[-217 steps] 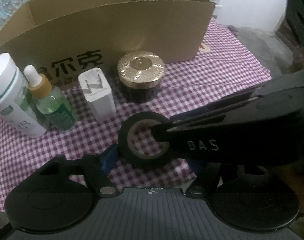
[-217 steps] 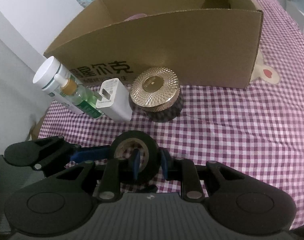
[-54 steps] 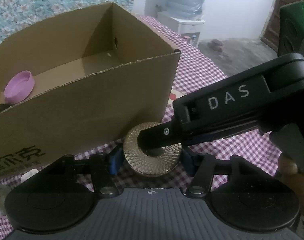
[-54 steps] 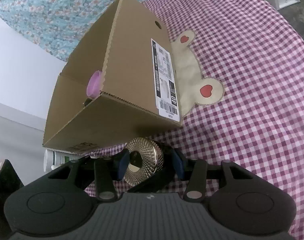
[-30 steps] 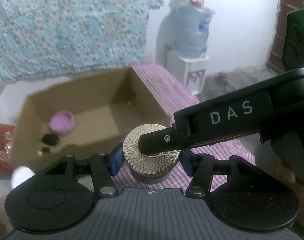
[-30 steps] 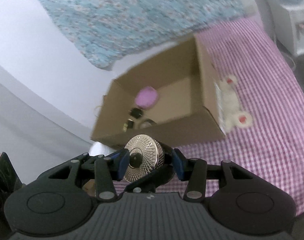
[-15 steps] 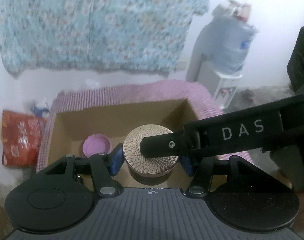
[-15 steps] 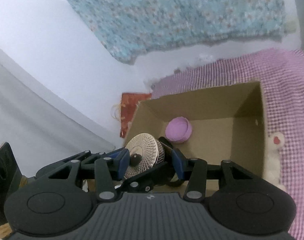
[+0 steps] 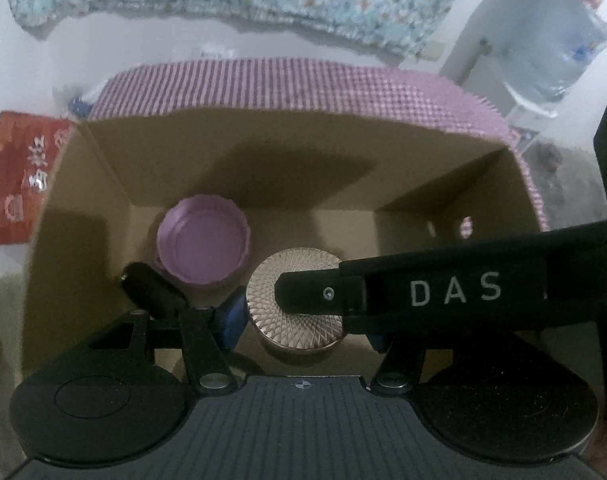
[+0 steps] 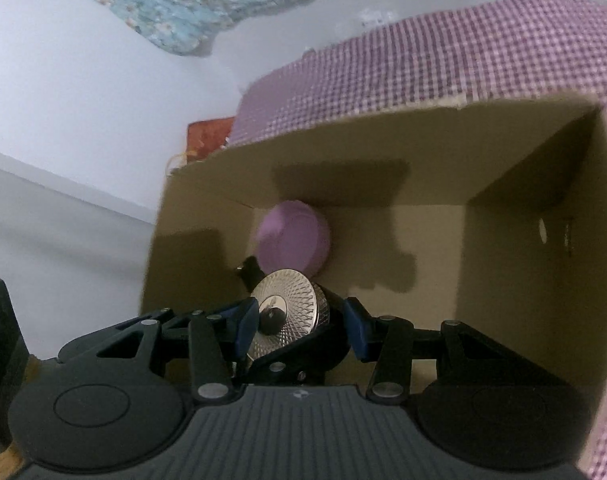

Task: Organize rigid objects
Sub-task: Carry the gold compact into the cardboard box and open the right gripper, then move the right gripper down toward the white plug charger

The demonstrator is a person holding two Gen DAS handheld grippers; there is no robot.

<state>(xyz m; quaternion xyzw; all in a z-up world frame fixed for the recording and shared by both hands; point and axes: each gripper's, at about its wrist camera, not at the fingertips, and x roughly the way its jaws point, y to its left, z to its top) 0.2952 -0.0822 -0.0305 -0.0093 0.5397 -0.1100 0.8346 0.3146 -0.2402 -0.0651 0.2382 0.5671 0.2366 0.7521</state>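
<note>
Both the left gripper (image 9: 303, 316) and right gripper (image 10: 301, 330) are grasping the round gold-lidded jar (image 9: 297, 304), hanging upright directly over the open brown cardboard box (image 9: 83, 184), beside its lilac lid (image 9: 203, 246).

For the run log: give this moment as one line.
stage: placing | left gripper: shut on jar | right gripper: shut on jar | jar: held over box | in box: purple lid

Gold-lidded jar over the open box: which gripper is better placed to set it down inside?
Neither alone. The left gripper and right gripper both clamp the gold-lidded jar above the cardboard box floor, beside the purple lid. They should lower together.
</note>
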